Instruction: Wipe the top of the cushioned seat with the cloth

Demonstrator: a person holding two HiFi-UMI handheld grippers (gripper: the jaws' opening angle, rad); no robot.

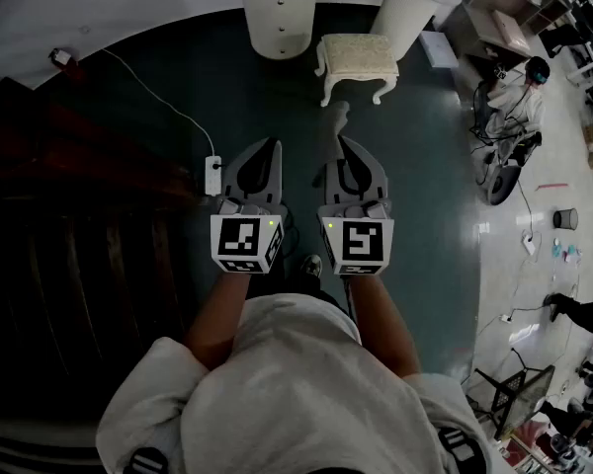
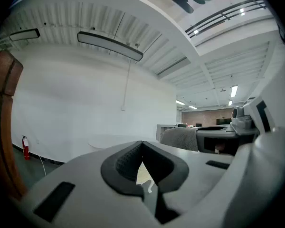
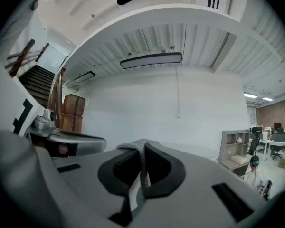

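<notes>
The cushioned seat [image 1: 358, 57] is a cream stool with curved white legs, standing on the dark floor some way ahead of both grippers. My right gripper [image 1: 342, 143] is shut on a grey cloth [image 1: 339, 118], which sticks out past its tips. The same cloth [image 3: 133, 148] drapes over the jaw tips in the right gripper view, and the cloth [image 2: 180, 137] also shows in the left gripper view. My left gripper [image 1: 275, 146] is held level beside the right one, shut with nothing in it. A sliver of the cream seat [image 2: 142, 175] shows under its tips.
A white power strip [image 1: 213, 174] with a cable lies on the floor left of the grippers. Dark wooden stairs [image 1: 59, 265] fill the left side. White column bases [image 1: 280, 18] stand behind the seat. A seated person [image 1: 519, 97] and desks are at the right.
</notes>
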